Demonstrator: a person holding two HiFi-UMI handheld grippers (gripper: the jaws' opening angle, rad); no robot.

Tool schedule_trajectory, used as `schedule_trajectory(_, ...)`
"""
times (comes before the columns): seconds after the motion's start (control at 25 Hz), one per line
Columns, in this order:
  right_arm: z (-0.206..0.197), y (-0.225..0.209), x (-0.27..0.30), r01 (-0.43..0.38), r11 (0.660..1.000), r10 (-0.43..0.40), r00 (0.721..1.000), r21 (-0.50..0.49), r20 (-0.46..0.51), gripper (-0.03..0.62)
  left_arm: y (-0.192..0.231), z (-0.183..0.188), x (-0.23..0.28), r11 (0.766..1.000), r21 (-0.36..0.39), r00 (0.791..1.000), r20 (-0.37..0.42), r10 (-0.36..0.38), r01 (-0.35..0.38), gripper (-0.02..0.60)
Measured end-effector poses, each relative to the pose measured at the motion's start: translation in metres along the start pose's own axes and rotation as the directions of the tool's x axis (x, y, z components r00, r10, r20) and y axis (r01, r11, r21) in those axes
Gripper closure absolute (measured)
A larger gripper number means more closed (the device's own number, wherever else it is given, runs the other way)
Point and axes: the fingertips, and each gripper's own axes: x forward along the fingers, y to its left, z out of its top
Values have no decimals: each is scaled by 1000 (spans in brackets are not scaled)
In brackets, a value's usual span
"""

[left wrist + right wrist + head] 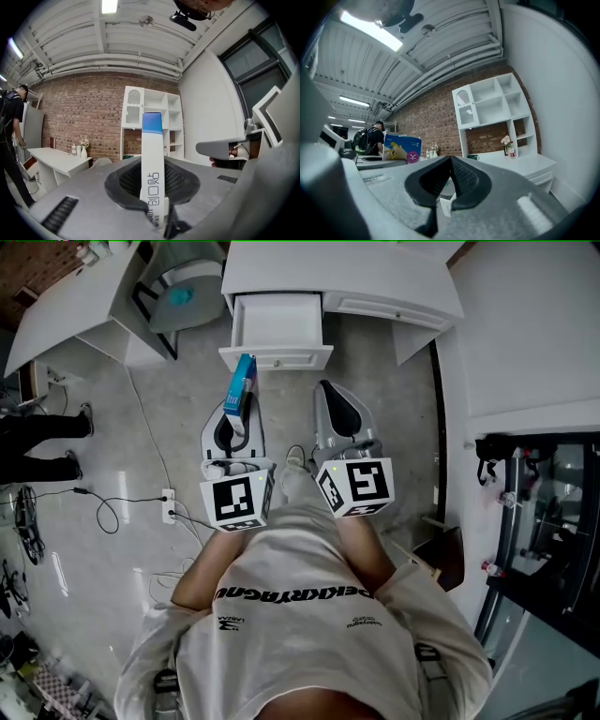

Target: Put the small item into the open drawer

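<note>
Box (241,382) in left gripper (234,414) overlaps open drawer (277,359) at front-left corner.

A white power strip (169,505) lies on the pale floor (122,427), with 1 black cable (105,513) looping beside it. A brick wall (79,117) backs a white shelf unit (152,115) (lit by 1 ceiling lamp (109,5)). A bystander's legs (37,442) stand at the left.

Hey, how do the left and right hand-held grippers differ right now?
The left hand-held gripper is shut on a slim white-and-blue box; the right hand-held gripper is shut on nothing. The left one's jaws stand slightly apart around the box; the right one's meet at the tips. Both point towards the open drawer.
</note>
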Motion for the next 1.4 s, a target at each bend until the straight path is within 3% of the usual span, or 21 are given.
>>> schedule_trajectory(0.52,22,-102,148,-47,999,48,998,11,-42,599,4,14,179,1000,15,999,-46,24,-23,520)
schedule_trajectory(0.84,7,-114,182,-53,998,54,995,23,-82,599,15,0,218,1000,3,996,-88,31,-31,520)
schedule_trajectory(0.96,-7,-120,194,-34,999,37,992,26,-121,599,22,-14,231,999,-27,990,-138,26,-30,520)
schedule_trajectory(1.4,-55,-130,263,45,998,-34,972,43,-231,599,63,-63,298,998,-21,972,-228,-65,62,518)
